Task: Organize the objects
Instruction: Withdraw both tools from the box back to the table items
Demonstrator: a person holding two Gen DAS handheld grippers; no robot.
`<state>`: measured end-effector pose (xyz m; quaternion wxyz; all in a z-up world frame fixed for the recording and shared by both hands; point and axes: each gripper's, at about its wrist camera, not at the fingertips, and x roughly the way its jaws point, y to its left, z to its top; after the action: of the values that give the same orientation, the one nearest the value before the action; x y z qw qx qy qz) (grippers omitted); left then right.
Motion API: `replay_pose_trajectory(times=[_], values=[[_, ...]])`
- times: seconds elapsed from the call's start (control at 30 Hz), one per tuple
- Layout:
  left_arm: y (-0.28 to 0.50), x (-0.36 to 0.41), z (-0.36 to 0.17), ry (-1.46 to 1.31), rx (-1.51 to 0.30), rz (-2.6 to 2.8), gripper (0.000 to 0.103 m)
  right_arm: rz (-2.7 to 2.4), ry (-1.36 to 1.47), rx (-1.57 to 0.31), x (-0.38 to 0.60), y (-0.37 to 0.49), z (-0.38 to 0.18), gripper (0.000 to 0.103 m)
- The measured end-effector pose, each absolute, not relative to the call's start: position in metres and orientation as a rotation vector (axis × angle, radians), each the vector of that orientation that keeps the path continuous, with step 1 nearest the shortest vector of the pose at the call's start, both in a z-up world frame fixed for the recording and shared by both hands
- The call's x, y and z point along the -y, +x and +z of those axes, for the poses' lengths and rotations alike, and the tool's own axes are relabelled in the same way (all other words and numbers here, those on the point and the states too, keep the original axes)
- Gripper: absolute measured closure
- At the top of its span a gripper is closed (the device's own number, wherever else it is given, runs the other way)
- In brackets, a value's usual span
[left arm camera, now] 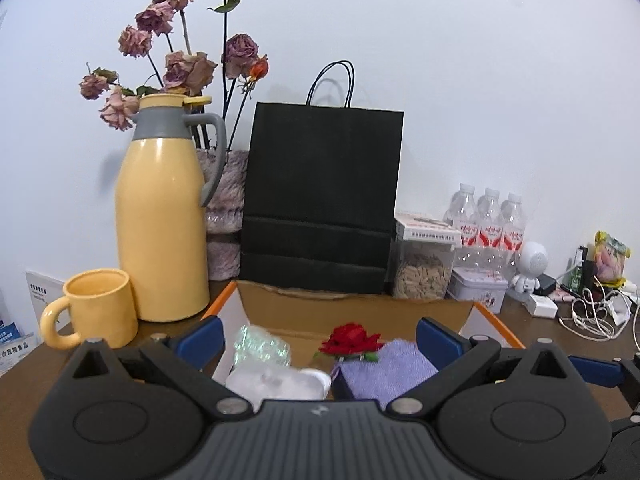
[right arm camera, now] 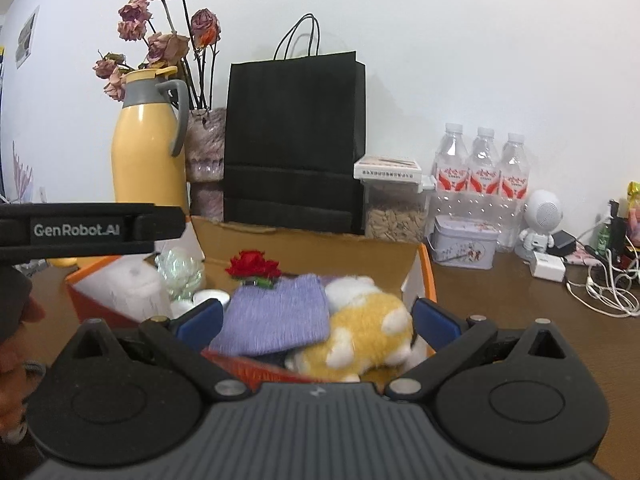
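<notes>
An open orange-edged cardboard box sits on the brown table; its back wall also shows in the left wrist view. Inside lie a purple knitted cloth, a red rose clip, a yellow-and-white plush toy, an iridescent glass piece and white items. In the left wrist view I see the cloth, the rose and the glass piece. My left gripper is open and empty above the box. My right gripper is open and empty over the cloth and plush.
Behind the box stand a black paper bag, a yellow thermos, a yellow mug, dried roses in a fuzzy vase, a seed jar, three water bottles, a tin, a white robot figure and cables.
</notes>
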<state>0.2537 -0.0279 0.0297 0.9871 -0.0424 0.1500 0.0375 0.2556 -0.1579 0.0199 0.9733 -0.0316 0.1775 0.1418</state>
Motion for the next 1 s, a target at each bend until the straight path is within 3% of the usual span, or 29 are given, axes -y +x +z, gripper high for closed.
replay_pose_trajectory(times=[1.0], values=[[0.169,0.010,-0.026,-0.012,-0.499,0.050,0.000,0.260,-0.087,-0.480,0.174,0.170,-0.017,0.000]])
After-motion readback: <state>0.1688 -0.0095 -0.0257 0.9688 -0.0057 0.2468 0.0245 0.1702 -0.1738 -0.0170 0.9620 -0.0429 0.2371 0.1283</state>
